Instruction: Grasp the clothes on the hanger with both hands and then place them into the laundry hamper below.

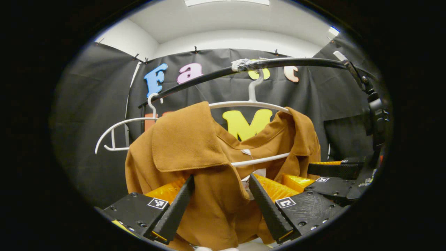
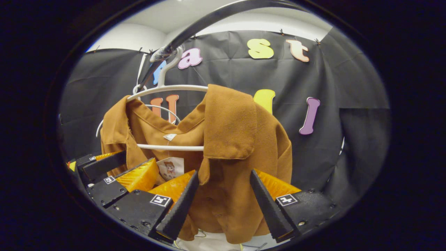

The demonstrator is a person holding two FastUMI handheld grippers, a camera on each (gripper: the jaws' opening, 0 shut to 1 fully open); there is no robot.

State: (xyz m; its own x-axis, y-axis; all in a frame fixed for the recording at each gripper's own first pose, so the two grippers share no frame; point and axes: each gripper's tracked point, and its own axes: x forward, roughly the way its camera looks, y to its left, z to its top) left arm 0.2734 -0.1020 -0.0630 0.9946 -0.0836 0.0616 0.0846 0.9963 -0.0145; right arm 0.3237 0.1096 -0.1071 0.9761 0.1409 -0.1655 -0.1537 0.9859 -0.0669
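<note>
Both tools are spread wide: left tool (image 1: 217,204) and right tool (image 2: 223,200) each straddle the brown shirt (image 1: 195,153) front on its white hanger (image 1: 249,103); neck label (image 2: 170,137) unreadable.

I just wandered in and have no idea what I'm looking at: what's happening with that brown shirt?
A person is working two handheld grippers at a brown collared shirt that hangs on a white hanger from a black rail. The left gripper and the right gripper are both open, each with its fingers spread either side of the shirt's front. Nothing is gripped yet, and the shirt is on its hanger.
</note>
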